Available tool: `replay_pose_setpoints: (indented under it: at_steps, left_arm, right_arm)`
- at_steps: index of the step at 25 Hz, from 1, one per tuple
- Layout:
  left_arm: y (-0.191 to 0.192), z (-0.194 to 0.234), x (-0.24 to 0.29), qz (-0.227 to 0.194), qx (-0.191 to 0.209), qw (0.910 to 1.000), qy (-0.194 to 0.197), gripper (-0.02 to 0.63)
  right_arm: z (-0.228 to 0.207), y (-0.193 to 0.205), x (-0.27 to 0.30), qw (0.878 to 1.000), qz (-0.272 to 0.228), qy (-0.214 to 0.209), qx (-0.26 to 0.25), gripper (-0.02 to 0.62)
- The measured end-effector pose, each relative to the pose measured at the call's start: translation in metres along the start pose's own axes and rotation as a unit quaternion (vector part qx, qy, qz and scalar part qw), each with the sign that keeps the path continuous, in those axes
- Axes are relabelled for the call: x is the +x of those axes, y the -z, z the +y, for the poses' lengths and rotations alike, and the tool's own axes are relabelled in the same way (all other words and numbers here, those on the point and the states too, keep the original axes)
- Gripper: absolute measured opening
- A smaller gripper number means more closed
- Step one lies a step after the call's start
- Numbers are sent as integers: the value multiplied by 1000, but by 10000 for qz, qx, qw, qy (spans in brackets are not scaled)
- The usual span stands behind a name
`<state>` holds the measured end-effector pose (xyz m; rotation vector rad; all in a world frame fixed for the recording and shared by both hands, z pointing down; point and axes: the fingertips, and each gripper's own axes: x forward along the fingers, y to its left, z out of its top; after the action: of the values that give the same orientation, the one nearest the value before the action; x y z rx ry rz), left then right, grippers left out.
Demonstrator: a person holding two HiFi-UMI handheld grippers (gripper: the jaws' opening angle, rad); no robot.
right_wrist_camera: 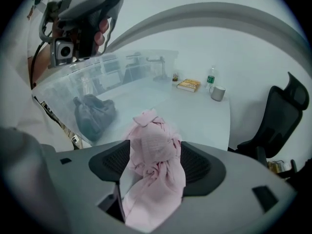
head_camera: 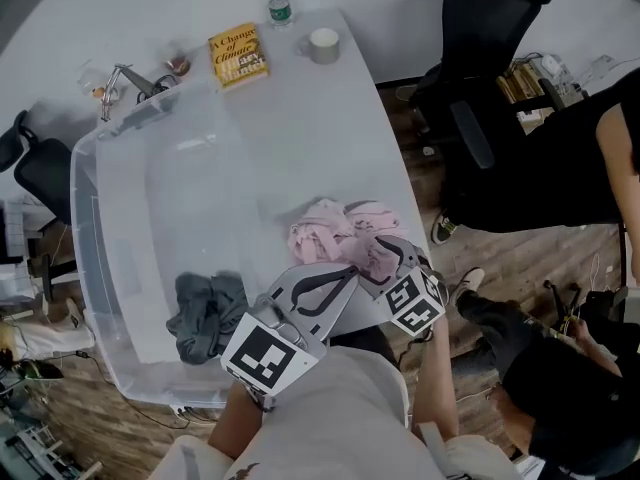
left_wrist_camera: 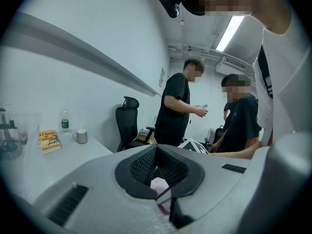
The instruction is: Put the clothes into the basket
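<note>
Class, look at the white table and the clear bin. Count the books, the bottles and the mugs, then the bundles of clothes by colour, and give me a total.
Book: 1
Bottle: 1
Mug: 1
Pink bundle of clothes: 1
Grey bundle of clothes: 1
Total: 5

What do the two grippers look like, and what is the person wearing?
The left gripper and right gripper are both smooth grey plastic, with two broad jaws lined by black ribbed pads. Each carries a cube with black-and-white square markers on its faces. No cables show. The person wears a pale top.
</note>
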<state>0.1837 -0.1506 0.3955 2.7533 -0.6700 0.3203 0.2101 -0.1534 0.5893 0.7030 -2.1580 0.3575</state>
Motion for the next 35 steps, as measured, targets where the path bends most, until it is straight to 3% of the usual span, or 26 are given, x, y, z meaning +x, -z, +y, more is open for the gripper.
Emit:
replay_pose_setpoints:
  at_steps: [16,21,25,32,35]
  left_arm:
    - [-1,8,6,44,-201,9997,-124,6]
    - [-1,9,6,42,-200,9997,-136,6]
    - [-1,10,6,35,-216,9997,-139,6]
    - [0,9,6,41,-234,9996,-137,6]
    - [0,9,4,47,-239,9996,-142,6]
  right_arm:
    - [-6,36,54,9985,428,-332,-130,418]
    - [2,46,69,9966,530,-621,-91,456]
    - [12,56,78,9948,624,-796,-69,456]
    - [16,65,86,9953,623,-744,-74,453]
    - [16,67,85,9956,636,-688,-91,411]
